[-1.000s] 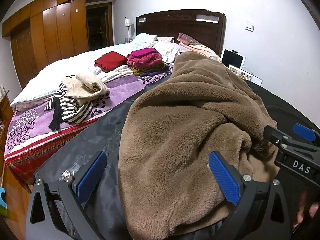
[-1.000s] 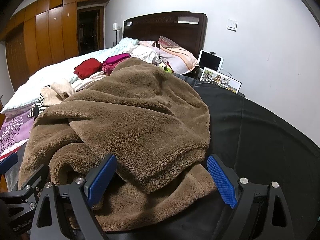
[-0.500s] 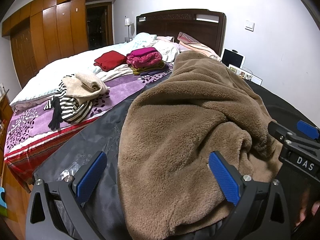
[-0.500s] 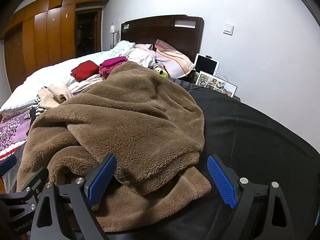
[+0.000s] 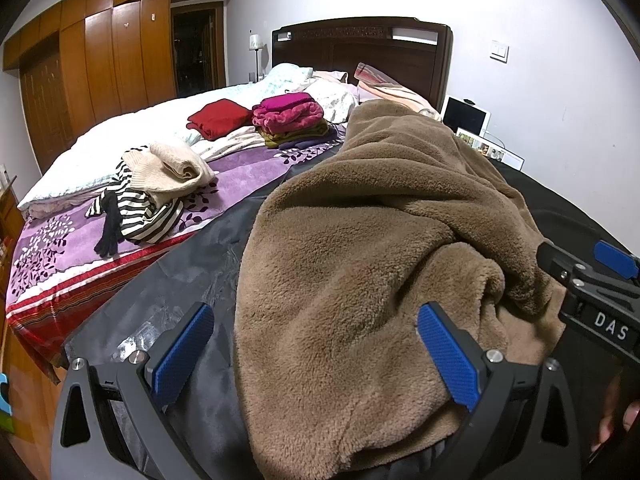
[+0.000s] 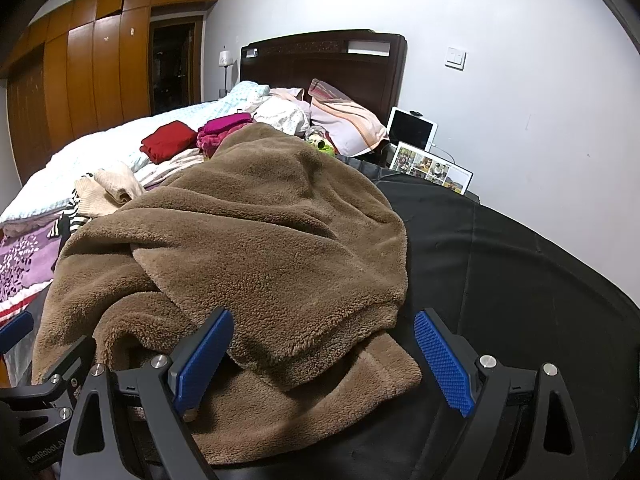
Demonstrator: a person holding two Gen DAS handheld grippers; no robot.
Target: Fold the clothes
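blue-padded fingers (image 5: 182, 354) of the left gripper (image 5: 316, 356) and right gripper (image 6: 324, 358) spread wide, holding nothing. the rumpled brown fleece garment (image 6: 256, 248) fills frame centre on the black sheet (image 6: 500, 264). its thick overlapping layers could make a pinch catch only one, spoiling the fold.

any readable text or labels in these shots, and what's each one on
"DAS": white letters on the black body of the right gripper, seen at the right edge of the left wrist view.
"GenRobot.A": white print on the body of the left gripper, at the bottom left of the right wrist view; the rest is cut off.
The photo collage by the wall: any print is too small to read.
The brown fleece garment: no label visible.
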